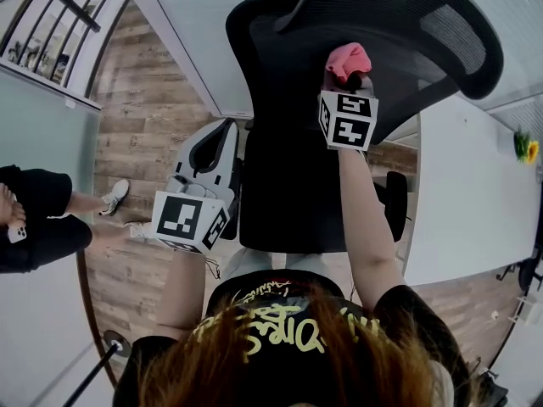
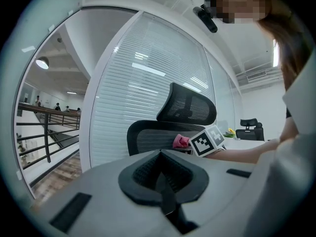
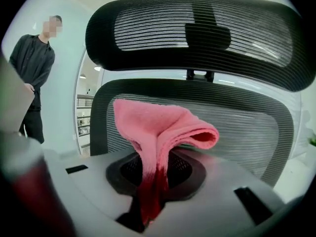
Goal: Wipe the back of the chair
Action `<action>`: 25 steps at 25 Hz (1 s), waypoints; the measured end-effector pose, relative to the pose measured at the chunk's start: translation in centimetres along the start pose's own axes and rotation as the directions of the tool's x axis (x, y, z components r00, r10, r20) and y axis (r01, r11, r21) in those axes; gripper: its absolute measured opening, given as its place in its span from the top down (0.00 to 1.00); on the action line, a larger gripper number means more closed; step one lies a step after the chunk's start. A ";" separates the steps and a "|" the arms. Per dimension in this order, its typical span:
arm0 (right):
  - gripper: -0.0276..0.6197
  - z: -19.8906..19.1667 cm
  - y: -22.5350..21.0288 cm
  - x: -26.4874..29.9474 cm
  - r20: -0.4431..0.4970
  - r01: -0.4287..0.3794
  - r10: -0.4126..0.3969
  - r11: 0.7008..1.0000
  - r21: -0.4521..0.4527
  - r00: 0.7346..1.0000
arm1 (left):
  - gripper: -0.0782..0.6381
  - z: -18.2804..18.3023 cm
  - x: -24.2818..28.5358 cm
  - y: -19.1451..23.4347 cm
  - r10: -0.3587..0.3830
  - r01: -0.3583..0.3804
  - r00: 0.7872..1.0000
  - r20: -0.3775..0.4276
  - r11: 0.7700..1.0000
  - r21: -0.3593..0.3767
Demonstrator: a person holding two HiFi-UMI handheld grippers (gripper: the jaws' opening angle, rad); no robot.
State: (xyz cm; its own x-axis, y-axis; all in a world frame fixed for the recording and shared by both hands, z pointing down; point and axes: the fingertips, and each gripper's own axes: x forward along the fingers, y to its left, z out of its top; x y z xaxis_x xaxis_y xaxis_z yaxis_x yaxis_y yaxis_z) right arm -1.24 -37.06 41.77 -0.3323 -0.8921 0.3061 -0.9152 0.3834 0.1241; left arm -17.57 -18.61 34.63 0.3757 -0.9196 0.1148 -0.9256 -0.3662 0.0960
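Note:
The black mesh chair back (image 1: pixel 280 75) and its headrest (image 1: pixel 424 24) stand right in front of me. My right gripper (image 1: pixel 346 76) is raised before the back, shut on a folded pink cloth (image 1: pixel 348 59). In the right gripper view the cloth (image 3: pixel 158 132) sticks up from the jaws just short of the mesh back (image 3: pixel 247 127), under the headrest (image 3: pixel 197 33); whether it touches is unclear. My left gripper (image 1: pixel 219 138) hangs lower at the chair's left side, shut on nothing. It looks up at the chair back (image 2: pixel 153 137) and the cloth (image 2: pixel 180 141).
A white desk (image 1: pixel 467 185) with a yellow flower (image 1: pixel 528 148) runs along the right. A glass wall with blinds (image 1: pixel 187 41) stands behind the chair. A bystander's legs (image 1: pixel 42 219) are at the left on the wood floor. Another black chair (image 2: pixel 249 128) sits far off.

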 end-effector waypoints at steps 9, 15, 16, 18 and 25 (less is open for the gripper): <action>0.86 0.7 4.8 1.1 0.011 -0.072 0.072 0.997 -0.027 0.997 | 0.90 -0.4 -1.4 2.1 0.032 -0.032 0.999 -0.004 1.000 -0.001; 0.86 1.2 7.4 1.7 0.019 -0.103 0.104 0.994 -0.039 0.994 | 0.90 -0.3 -2.6 3.8 0.060 -0.060 0.998 -0.003 0.998 -0.002; 0.86 1.2 7.8 1.8 0.020 -0.108 0.109 0.993 -0.040 0.994 | 0.90 -0.3 -2.8 4.0 0.063 -0.063 0.998 -0.003 0.998 0.000; 0.86 1.3 8.5 2.0 0.021 -0.119 0.120 0.992 -0.044 0.993 | 0.90 -0.3 -3.0 4.4 0.070 -0.070 0.998 -0.004 0.998 0.001; 0.86 1.7 11.0 2.6 0.023 -0.157 0.158 0.986 -0.059 0.987 | 0.90 -0.7 -3.8 5.3 0.086 -0.086 0.996 -0.009 0.996 -0.001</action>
State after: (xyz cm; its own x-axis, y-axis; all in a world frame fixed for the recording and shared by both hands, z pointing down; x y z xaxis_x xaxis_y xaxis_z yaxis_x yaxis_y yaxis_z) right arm -12.60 -35.55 42.37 -0.4779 -0.8254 0.3005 -0.8369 0.5318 0.1298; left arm -23.86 -16.98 35.36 0.2952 -0.9463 0.1316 -0.9544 -0.2857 0.0870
